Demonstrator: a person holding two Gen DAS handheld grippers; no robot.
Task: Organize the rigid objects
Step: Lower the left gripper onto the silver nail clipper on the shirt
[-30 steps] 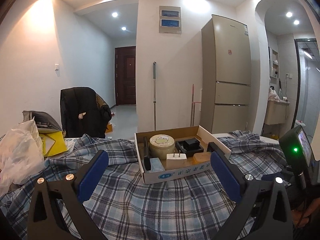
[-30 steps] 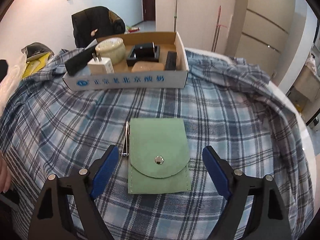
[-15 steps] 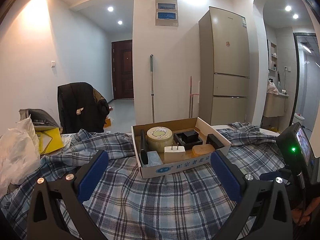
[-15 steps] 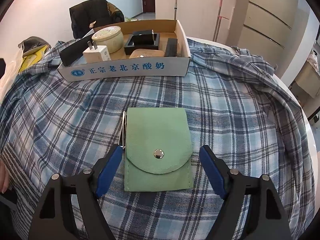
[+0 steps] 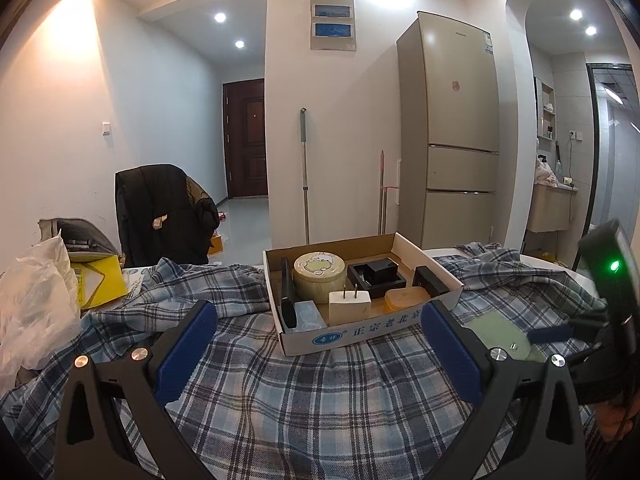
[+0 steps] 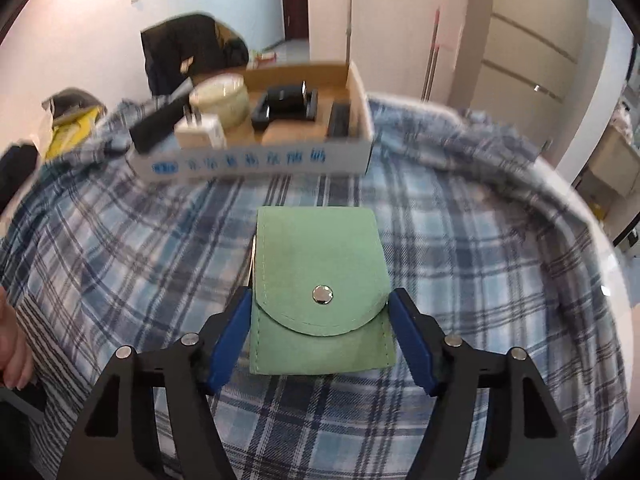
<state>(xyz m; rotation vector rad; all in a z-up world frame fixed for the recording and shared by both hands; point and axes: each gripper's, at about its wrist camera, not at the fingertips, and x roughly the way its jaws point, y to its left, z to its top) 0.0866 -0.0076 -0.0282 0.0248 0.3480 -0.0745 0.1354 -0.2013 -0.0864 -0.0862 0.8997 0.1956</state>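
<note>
A green felt pouch (image 6: 320, 292) with a metal snap lies flat on the plaid cloth. My right gripper (image 6: 320, 332) has closed in so its blue pads (image 6: 230, 336) touch both sides of the pouch's near half. The pouch also shows in the left wrist view (image 5: 496, 334), with the right gripper beside it. A cardboard box (image 6: 256, 158) behind it holds a round tin (image 5: 319, 274), a white plug adapter (image 5: 349, 306), a black tray (image 5: 376, 278) and other small items. My left gripper (image 5: 320, 344) is open and empty, above the cloth in front of the box (image 5: 360, 334).
A thin metal piece (image 6: 252, 256) lies along the pouch's left edge. A white plastic bag (image 5: 36, 300) and yellow items (image 5: 96, 284) sit at the table's left. A chair with a black jacket (image 5: 160, 212) stands behind. The table's edge (image 6: 580, 232) curves at right.
My right gripper has moved forward and narrowed from wide open until its pads meet the pouch's sides. The left gripper has stayed open, with its view shifting slightly.
</note>
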